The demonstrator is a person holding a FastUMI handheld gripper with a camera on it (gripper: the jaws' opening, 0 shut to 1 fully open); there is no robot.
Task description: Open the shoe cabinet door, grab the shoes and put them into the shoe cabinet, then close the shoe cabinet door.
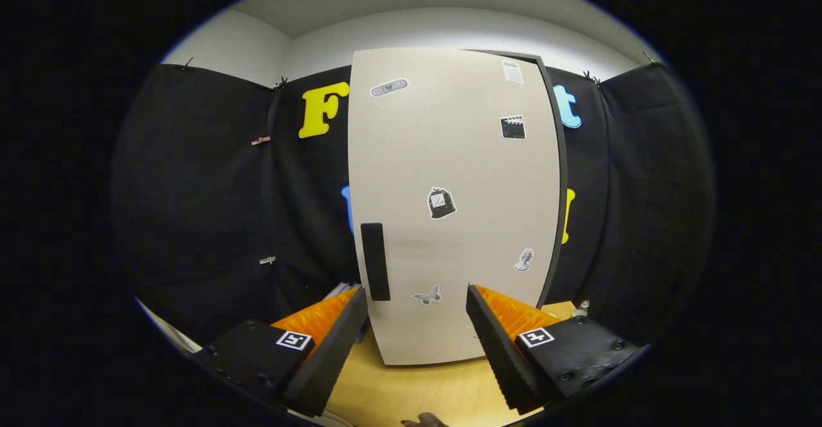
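A tall beige shoe cabinet (449, 189) stands upright on the wooden table (411, 395), just ahead of my fingers. Its door is shut and carries several small stickers. A dark vertical handle (376, 261) sits on the door's lower left side, just above my left fingertip. My gripper (417, 295) is open, with nothing between the fingers, and its tips frame the bottom part of the door. Something pale (341, 289) peeks out behind the left finger; I cannot tell what it is.
Black cloth walls close in the booth behind and beside the cabinet. A small clear object (582, 308) stands on the table to the right of the cabinet. A bit of a hand (424, 420) shows at the near table edge.
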